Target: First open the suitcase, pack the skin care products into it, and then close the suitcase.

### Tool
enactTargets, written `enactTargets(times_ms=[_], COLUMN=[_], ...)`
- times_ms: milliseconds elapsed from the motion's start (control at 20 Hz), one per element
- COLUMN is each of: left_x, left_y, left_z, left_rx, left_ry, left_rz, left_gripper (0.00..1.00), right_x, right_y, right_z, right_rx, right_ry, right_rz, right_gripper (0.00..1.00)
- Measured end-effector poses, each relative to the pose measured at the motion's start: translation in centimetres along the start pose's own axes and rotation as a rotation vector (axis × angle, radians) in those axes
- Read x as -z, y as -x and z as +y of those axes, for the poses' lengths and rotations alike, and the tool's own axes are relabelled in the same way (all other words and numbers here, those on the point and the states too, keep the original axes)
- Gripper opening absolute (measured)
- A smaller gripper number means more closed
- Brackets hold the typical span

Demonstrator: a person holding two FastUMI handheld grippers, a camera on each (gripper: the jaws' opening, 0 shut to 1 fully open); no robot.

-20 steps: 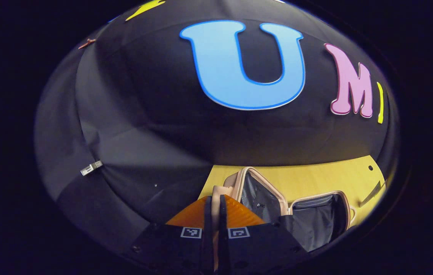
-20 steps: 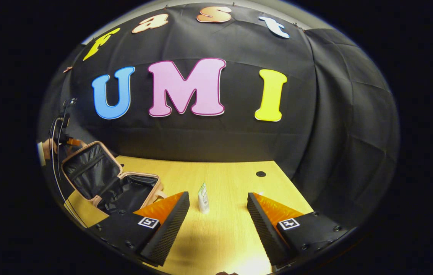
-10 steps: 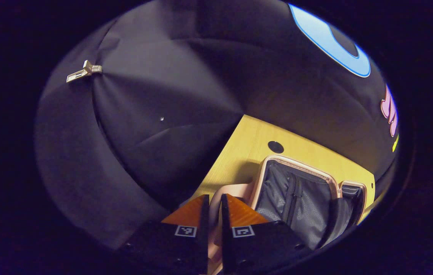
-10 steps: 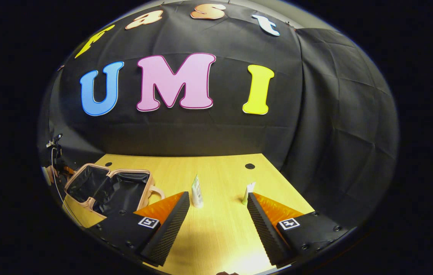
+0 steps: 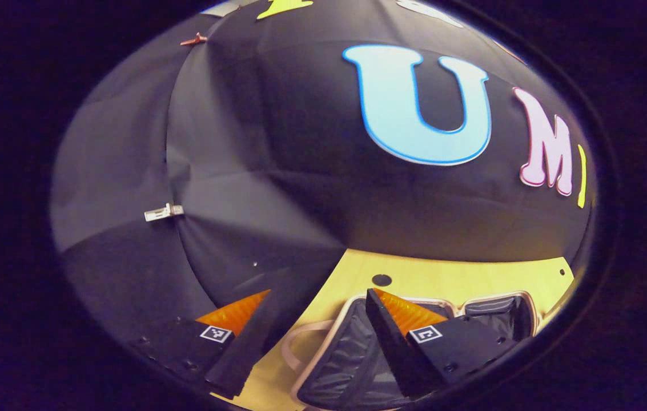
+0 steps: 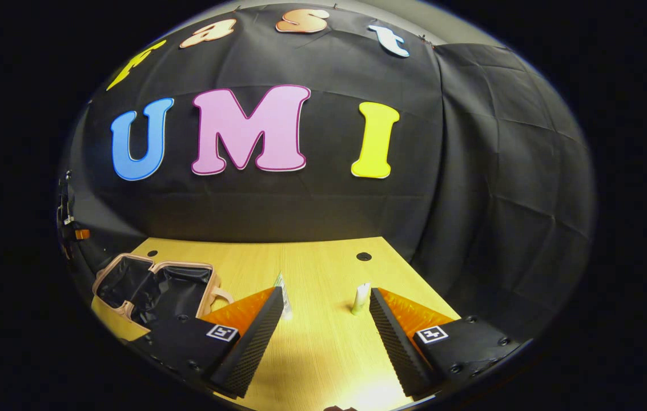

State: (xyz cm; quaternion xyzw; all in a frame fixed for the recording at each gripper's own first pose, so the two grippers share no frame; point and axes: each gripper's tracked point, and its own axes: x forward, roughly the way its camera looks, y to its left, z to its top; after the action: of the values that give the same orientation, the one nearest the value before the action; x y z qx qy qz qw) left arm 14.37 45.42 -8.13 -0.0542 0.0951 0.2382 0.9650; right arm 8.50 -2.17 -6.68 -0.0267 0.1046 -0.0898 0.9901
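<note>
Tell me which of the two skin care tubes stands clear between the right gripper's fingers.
The pale tube, standing just inside the right-hand finger. The other tube is half hidden behind the left-hand finger's tip, closer to the open suitcase.

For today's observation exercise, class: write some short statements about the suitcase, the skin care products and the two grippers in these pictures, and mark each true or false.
1. The suitcase lies open on the table. True.
2. The left gripper is shut on the suitcase's handle. False: its fingers stand apart, holding nothing.
3. Two skin care products stand on the table beyond the right gripper. True: a tube and a small bottle.
4. The right gripper holds the small bottle. False: it is open and empty.
5. A product already lies inside the suitcase. False: none is seen in it; both stand outside.
</note>
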Motion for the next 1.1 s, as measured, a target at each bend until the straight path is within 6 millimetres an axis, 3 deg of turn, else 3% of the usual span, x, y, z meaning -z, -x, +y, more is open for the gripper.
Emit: enactTargets(times_ms=[200,300,450,650,750,900,1100], left_x=[-1.5,-1.0,1.6,7.7,10.5,13.9,18.1], left_y=[6.6,9.4,14.2,18.7,20.1,20.7,18.3], left_z=[-10.1,-16.1,-24.9,-35.0,-39.4,-46.3,-53.3], left_rx=[0.116,0.193,0.316,0.477,0.533,0.617,0.682], left_ry=[-0.029,0.005,0.065,0.062,0.026,-0.008,-0.051], left_rz=[-0.075,-0.073,-0.054,0.001,0.025,0.06,0.122], left_gripper=[0.96,0.96,0.96,0.97,0.96,0.96,0.97], right_x=[-0.1,0.2,0.8,2.0,3.0,4.4,7.8], right_y=[-0.3,-0.6,-1.6,-3.6,-4.9,-7.0,-10.4], right_z=[-1.3,-2.2,-3.6,-5.1,-5.7,-7.0,-8.6], right_rx=[-0.003,0.001,-0.001,-0.026,-0.051,-0.07,-0.084], right_ry=[0.003,-0.002,-0.029,-0.034,-0.017,-0.005,0.015], right_rz=[-0.007,0.002,0.023,0.054,0.072,0.091,0.144], right_gripper=[0.96,0.96,0.96,0.96,0.96,0.96,0.96])
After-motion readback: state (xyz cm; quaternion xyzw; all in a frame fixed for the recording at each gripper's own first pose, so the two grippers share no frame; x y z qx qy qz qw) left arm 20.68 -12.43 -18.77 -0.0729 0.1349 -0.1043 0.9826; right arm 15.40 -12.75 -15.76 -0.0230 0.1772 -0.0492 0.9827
